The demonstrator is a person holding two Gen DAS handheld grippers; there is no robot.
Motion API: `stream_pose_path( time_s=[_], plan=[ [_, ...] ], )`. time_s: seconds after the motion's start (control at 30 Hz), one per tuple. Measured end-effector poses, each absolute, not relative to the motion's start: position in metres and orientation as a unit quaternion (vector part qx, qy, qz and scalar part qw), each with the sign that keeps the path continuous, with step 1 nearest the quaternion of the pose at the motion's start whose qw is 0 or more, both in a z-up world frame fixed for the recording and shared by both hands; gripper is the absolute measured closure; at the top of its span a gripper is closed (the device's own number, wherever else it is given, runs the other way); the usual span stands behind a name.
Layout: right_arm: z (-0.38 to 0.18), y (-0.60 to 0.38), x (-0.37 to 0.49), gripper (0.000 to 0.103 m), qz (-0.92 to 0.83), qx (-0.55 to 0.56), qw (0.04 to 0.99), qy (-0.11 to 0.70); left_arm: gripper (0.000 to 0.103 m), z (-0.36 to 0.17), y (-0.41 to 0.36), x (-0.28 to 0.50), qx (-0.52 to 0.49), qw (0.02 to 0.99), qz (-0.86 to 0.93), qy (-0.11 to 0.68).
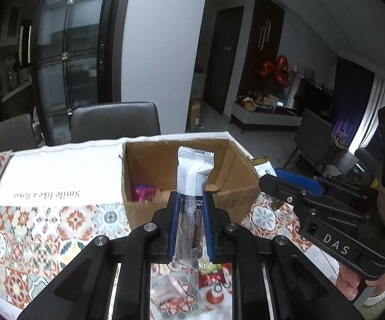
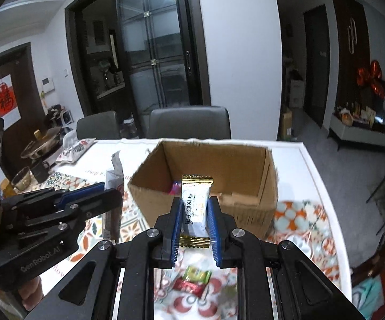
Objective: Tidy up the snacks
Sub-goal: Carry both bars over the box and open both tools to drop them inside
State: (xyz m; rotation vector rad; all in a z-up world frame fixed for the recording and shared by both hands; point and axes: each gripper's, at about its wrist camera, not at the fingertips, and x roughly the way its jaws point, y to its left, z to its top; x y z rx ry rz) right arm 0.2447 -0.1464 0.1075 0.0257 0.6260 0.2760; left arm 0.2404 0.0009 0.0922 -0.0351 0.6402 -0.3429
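Left gripper [image 1: 190, 224] pinches a long white-and-brown snack bar [image 1: 192, 186] between its blue pads, bar standing upright, top end well above the fingertips. Gripper held raised over the patterned tablecloth [image 1: 32, 229], pointing at the cardboard box [image 1: 235, 168] just ahead; bar's top overlaps the box opening in the left wrist view. Inside the box, low at the left, a pink wrapper [image 1: 143, 192]. Below the left gripper on the cloth: a red-and-green packet [image 1: 212, 273] and a clear-wrapped piece [image 1: 169, 290].

Right gripper [image 2: 194, 221] clamps a white gold-edged candy packet [image 2: 195, 205], also upright, gold crimped ends showing above and below the pads. It too is lifted off the table and aimed at the box [image 2: 245, 202], which sits directly in front. From the left wrist view the right gripper comes in from the right, with fingers of the person's hand [image 1: 348, 285] visible under its handle. Beyond the box: two grey chairs [image 2: 189, 122].
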Motion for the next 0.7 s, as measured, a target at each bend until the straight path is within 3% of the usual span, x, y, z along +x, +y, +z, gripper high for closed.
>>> stream_pose_path(
  time_s=[0.33,0.7],
  plan=[
    [0.124,-0.157,0.290,0.082,0.140,0.004,0.940,0.312,0.085,0.109,-0.010,0.290,-0.001,0.936,-0.161,0.311],
    [0.105,-0.159,0.328,0.082,0.154,0.010,0.931,0.330,0.085,0.095,-0.021,0.332,-0.001,0.931,-0.154,0.331]
  ],
)
